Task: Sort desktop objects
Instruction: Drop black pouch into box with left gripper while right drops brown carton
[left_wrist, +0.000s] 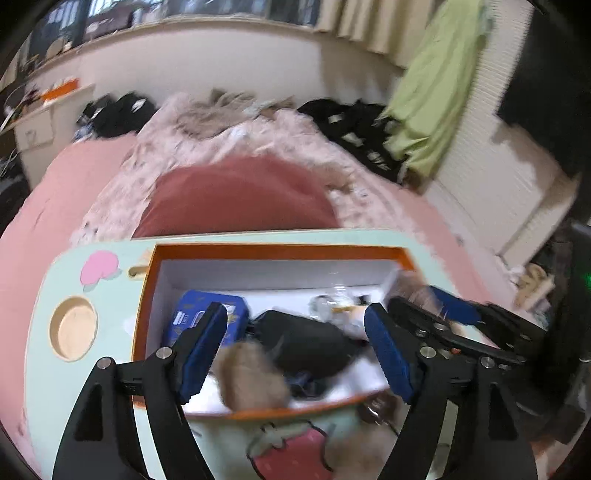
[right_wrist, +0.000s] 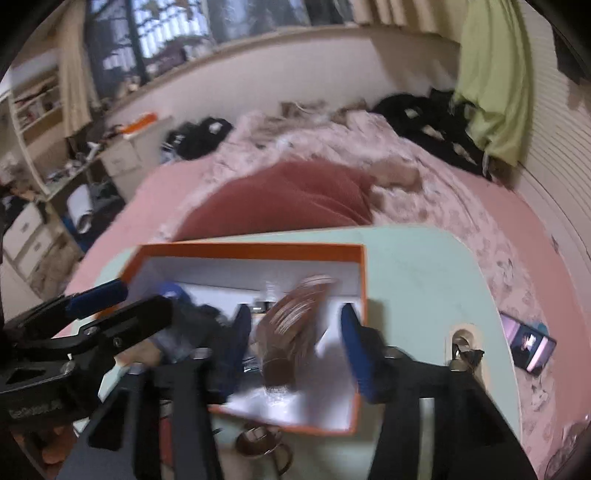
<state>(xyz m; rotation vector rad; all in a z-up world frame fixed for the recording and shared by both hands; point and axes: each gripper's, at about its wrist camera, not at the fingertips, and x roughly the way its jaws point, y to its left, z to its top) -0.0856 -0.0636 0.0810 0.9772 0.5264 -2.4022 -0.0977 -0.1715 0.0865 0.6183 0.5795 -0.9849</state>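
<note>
**Q:** Pink bedding (left_wrist: 55, 192) fills the background, but what carries the objects?

**A:** A pale mint lap table (left_wrist: 48, 373) stands on the bed. A round cup recess (left_wrist: 74, 332) is sunk near its left edge, and a slot (right_wrist: 463, 338) with a small dark clip in it lies near its right edge. A phone (right_wrist: 528, 343) with a lit screen lies on the bedding just beyond that right edge.

**Q:** Where are the things being sorted?

**A:** An orange-walled box (left_wrist: 273, 253) with a white lining sits mid-table, toward the far edge. Inside it, a blue carton (left_wrist: 192, 314) lies in the left part, a black pouch (left_wrist: 306, 339) lies near the centre, and small clear items, too blurred to identify, lie toward the right wall.

**Q:** What is the state of each claw?

**A:** The left gripper (left_wrist: 295, 350) stands wide over the box, its blue pads (left_wrist: 205, 350) well apart. A blurred tan furry object (left_wrist: 251, 376) shows between them above the box's near wall; whether it touches either pad cannot be told. The right gripper (right_wrist: 293, 332) is likewise wide, hovering over the right part of the box. A blurred brown ribbed object (right_wrist: 291, 325) shows between its fingers; contact cannot be judged.

**Q:** Anything smaller?

**A:** A metal ring-shaped item (right_wrist: 258, 443) lies on the table just outside the box's near wall.
</note>
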